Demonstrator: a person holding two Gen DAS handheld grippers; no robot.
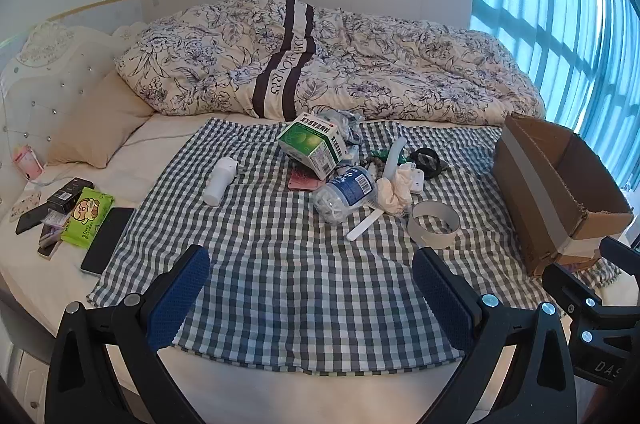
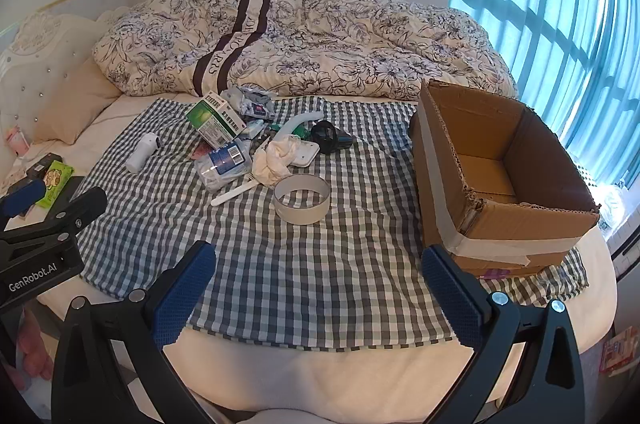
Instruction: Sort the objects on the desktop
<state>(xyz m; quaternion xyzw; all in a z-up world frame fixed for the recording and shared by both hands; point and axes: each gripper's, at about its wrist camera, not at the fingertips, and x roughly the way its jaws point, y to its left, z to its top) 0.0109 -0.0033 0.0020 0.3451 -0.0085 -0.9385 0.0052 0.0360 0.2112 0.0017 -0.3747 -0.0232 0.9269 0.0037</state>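
A pile of small objects lies on a checked cloth (image 1: pixel 280 256) (image 2: pixel 300 264) on the bed: a green medicine box (image 1: pixel 310 146) (image 2: pixel 214 124), a clear jar with a blue label (image 1: pixel 346 194) (image 2: pixel 224 162), a white bottle (image 1: pixel 219 181) (image 2: pixel 142 152), a tape ring (image 1: pixel 434 224) (image 2: pixel 302 199), a crumpled cream cloth (image 1: pixel 398 194) (image 2: pixel 276 160), a white stick (image 1: pixel 366 224) (image 2: pixel 236 193) and a black object (image 1: pixel 426 162) (image 2: pixel 330 138). An open cardboard box (image 1: pixel 560 192) (image 2: pixel 500 176) stands at the right. My left gripper (image 1: pixel 310 298) and right gripper (image 2: pixel 318 298) are open and empty, over the cloth's near edge.
A flowered quilt (image 1: pixel 360 72) (image 2: pixel 320 40) lies behind the pile. At the left, off the cloth, lie a green wipes pack (image 1: pixel 86 216) (image 2: pixel 54 182), a phone (image 1: pixel 108 242) and a black box (image 1: pixel 70 194). A pillow (image 1: pixel 96 128) and padded headboard (image 1: pixel 40 96) stand far left.
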